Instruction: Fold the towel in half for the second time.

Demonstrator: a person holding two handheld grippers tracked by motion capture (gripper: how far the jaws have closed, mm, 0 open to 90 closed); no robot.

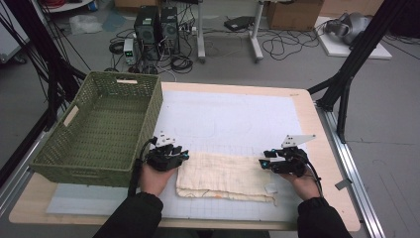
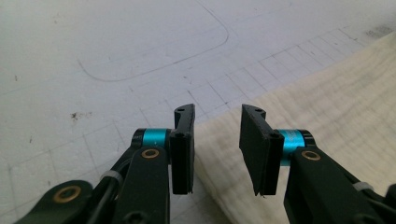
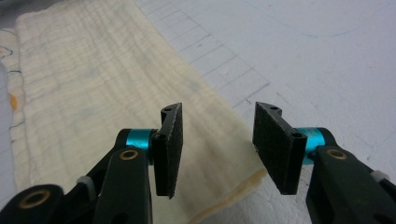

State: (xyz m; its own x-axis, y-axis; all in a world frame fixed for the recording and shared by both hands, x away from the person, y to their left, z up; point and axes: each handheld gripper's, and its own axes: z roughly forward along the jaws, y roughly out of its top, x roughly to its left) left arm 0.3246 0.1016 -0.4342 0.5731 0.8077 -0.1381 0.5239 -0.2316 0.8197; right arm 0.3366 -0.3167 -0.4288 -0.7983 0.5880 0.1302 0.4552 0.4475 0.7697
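A folded cream cloth (image 1: 225, 176) lies flat on the white gridded mat (image 1: 233, 119) near the table's front. My left gripper (image 1: 171, 152) hovers at the cloth's far left corner. Its jaws stand open, with the cloth's corner (image 2: 224, 140) below the gap and no pad touching it. At the cloth's far right corner is my right gripper (image 1: 267, 162), jaws open as well. Cloth (image 3: 93, 93) stretches away to the left under them, and its edge (image 3: 233, 186) runs beneath the gap. Nothing is held.
A green woven basket (image 1: 148, 119) stands empty at the left of the table, right beside my left hand. The wooden table edge (image 1: 322, 144) runs along the right. Computers, cables and black tripod legs stand on the floor beyond.
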